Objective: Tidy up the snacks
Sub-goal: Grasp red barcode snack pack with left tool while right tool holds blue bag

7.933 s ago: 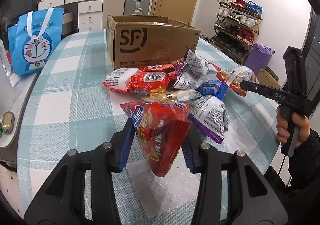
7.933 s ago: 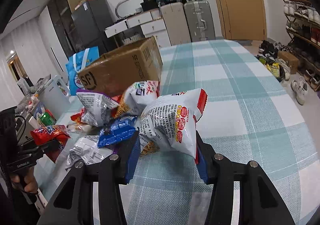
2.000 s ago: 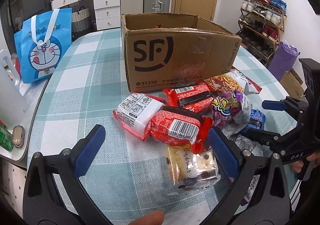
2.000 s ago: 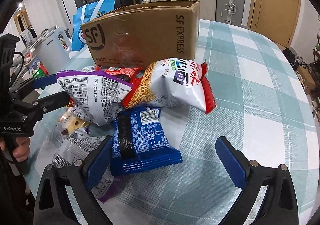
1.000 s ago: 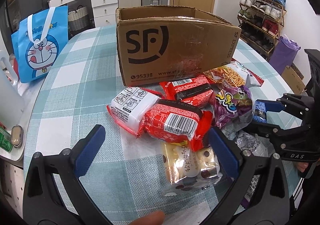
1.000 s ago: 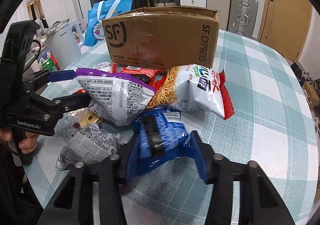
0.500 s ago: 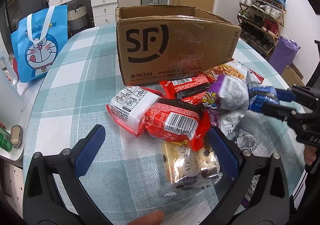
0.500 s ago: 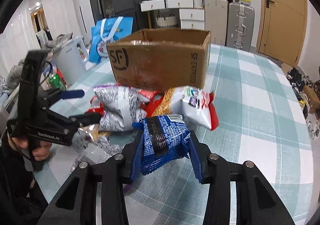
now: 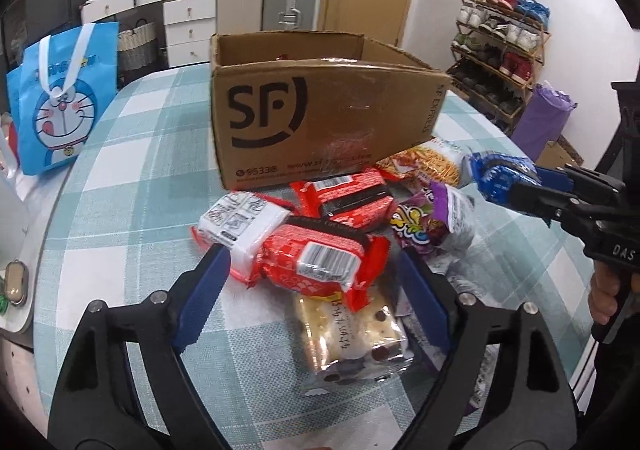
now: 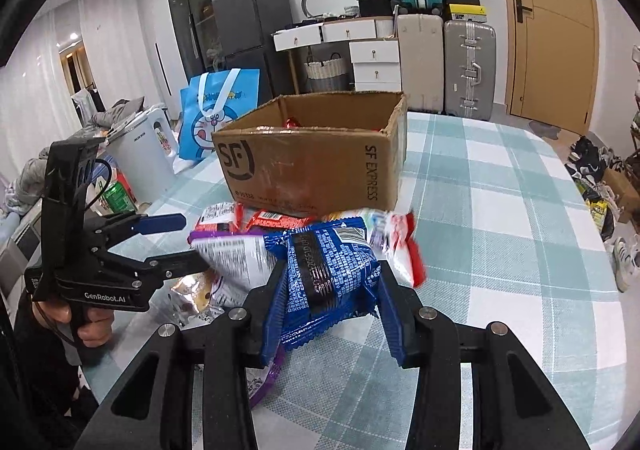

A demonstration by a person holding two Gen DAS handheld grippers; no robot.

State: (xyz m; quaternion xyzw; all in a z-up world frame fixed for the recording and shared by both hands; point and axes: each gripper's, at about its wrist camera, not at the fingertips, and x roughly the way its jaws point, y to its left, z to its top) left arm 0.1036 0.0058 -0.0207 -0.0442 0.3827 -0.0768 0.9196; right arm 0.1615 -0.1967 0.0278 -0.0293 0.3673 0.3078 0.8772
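The right claw (image 10: pixel 330 304) is pinching a blue snack packet (image 10: pixel 326 270), held clear of the checked desk (image 10: pixel 500 234) just in front of the open SF cardboard box (image 10: pixel 316 170). The pads squeeze the packet's lower half, so its puffed top leans toward the box; I judge that a quick swing could let the slick film slide out before it clears the box rim.

The left claw (image 9: pixel 310 296) has its jaws closing around a red packet with a barcode (image 9: pixel 320 258), the pads not yet pressing on it. That packet lies on a white-and-red packet (image 9: pixel 236 220) and overlaps a clear-wrapped biscuit pack (image 9: pixel 352 334) nearer the desk's near edge. The likely trouble is that the closing pads catch a neighbour's edge too and drag two packets up, or pinch only the crimped seam and lose it.

Further out, another red packet (image 9: pixel 344 198), a purple bag (image 9: pixel 432 222) and a noodle-snack bag (image 9: pixel 428 166) crowd against the box's front wall. A blue cartoon bag (image 9: pixel 60 98) stands near the desk's far left edge.
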